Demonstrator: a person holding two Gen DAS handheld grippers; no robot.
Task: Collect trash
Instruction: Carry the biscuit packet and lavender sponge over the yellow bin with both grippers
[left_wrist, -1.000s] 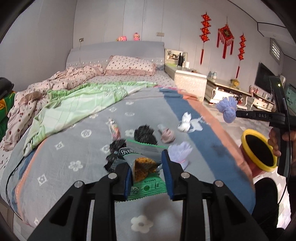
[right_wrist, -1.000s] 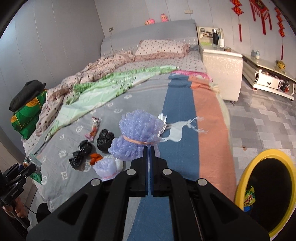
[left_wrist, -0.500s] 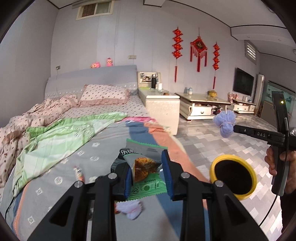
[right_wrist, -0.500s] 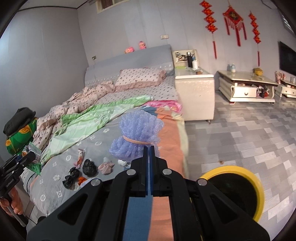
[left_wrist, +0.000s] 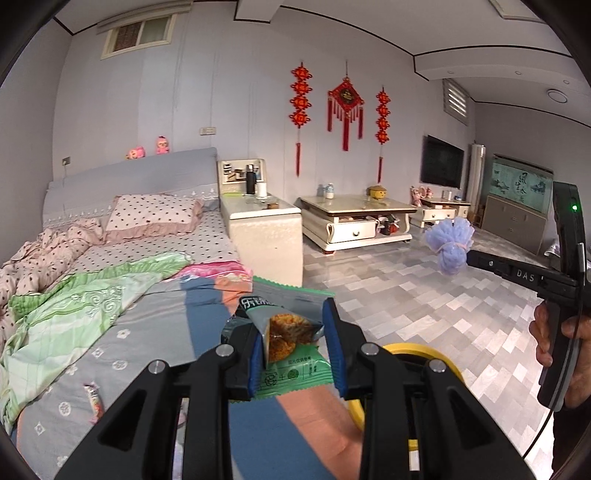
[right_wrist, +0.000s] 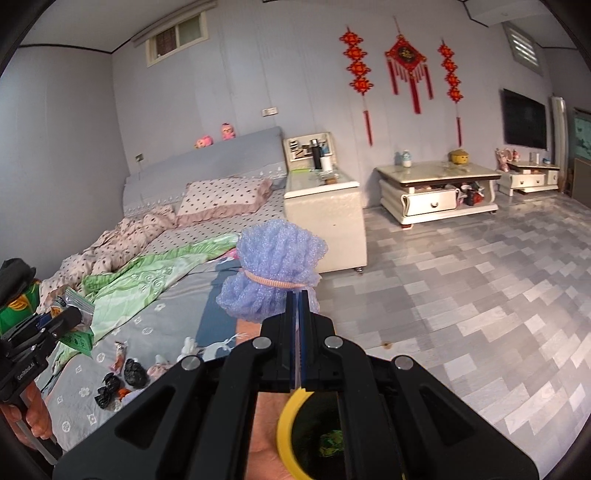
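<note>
Left hand-held gripper (left_wrist: 297, 345) clamps snack wrapper (left_wrist: 286, 332); right hand-held gripper (right_wrist: 296, 306) pinches foam net (right_wrist: 275, 264); yellow bin (right_wrist: 286, 430) below.

Glossy film, soft foam, matt black plastic

Between the left gripper's (left_wrist: 297, 345) blue rubbery fingers (left_wrist: 335, 352) sits a snack wrapper (left_wrist: 286, 341) of shiny, creased plastic film. The right gripper (right_wrist: 297, 314), matt black plastic with bright metal pins, pinches a foam net (right_wrist: 275, 269), lilac, spongy and rough-meshed. Below its fingers the bin (right_wrist: 286, 424) rim looks smooth yellow plastic; to their left the bed (right_wrist: 173, 295) is soft printed cloth.
</note>
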